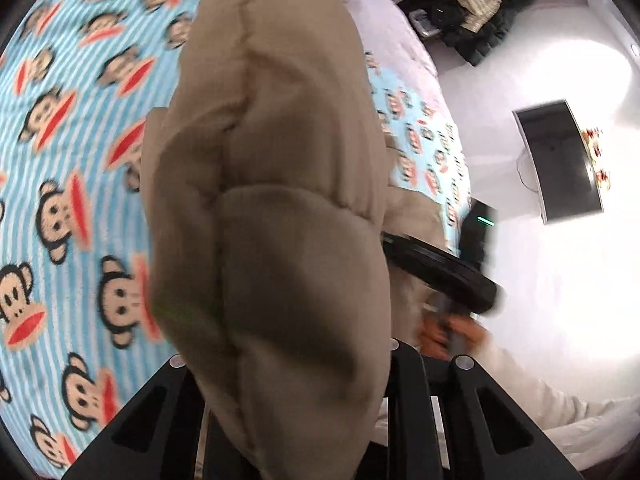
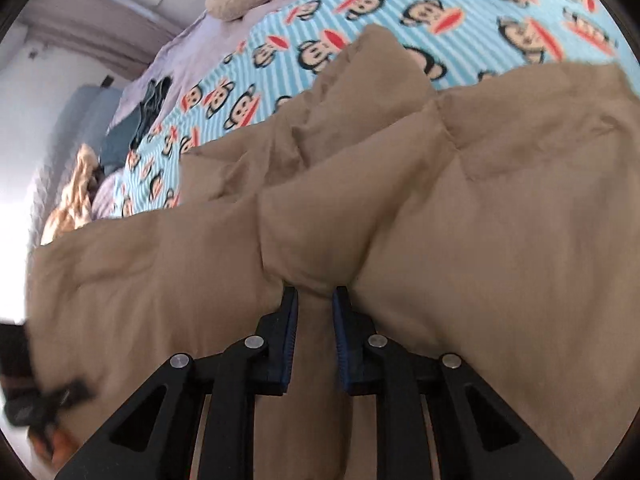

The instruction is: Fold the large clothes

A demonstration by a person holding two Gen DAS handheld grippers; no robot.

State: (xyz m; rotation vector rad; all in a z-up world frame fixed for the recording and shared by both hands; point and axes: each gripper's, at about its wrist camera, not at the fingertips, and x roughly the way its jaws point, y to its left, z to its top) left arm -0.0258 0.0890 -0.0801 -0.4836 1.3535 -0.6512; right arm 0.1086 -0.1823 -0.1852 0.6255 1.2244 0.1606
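Folding is judged barely begun. In the left wrist view, the tan quilted garment [image 1: 264,208] is lifted above the monkey-print blanket [image 1: 72,152]; the left gripper [image 1: 288,392] is buried in it, so its jaws cannot be told. In the right wrist view, the right gripper [image 2: 314,320] is seen narrowly parted, pinching a ridge of the garment, which probably lies crumpled on the bed; its full outline is cut off.

left gripper [image 1: 304,364]: fingers hidden, state unclear | right gripper [image 2: 314,300]: clamped on fabric
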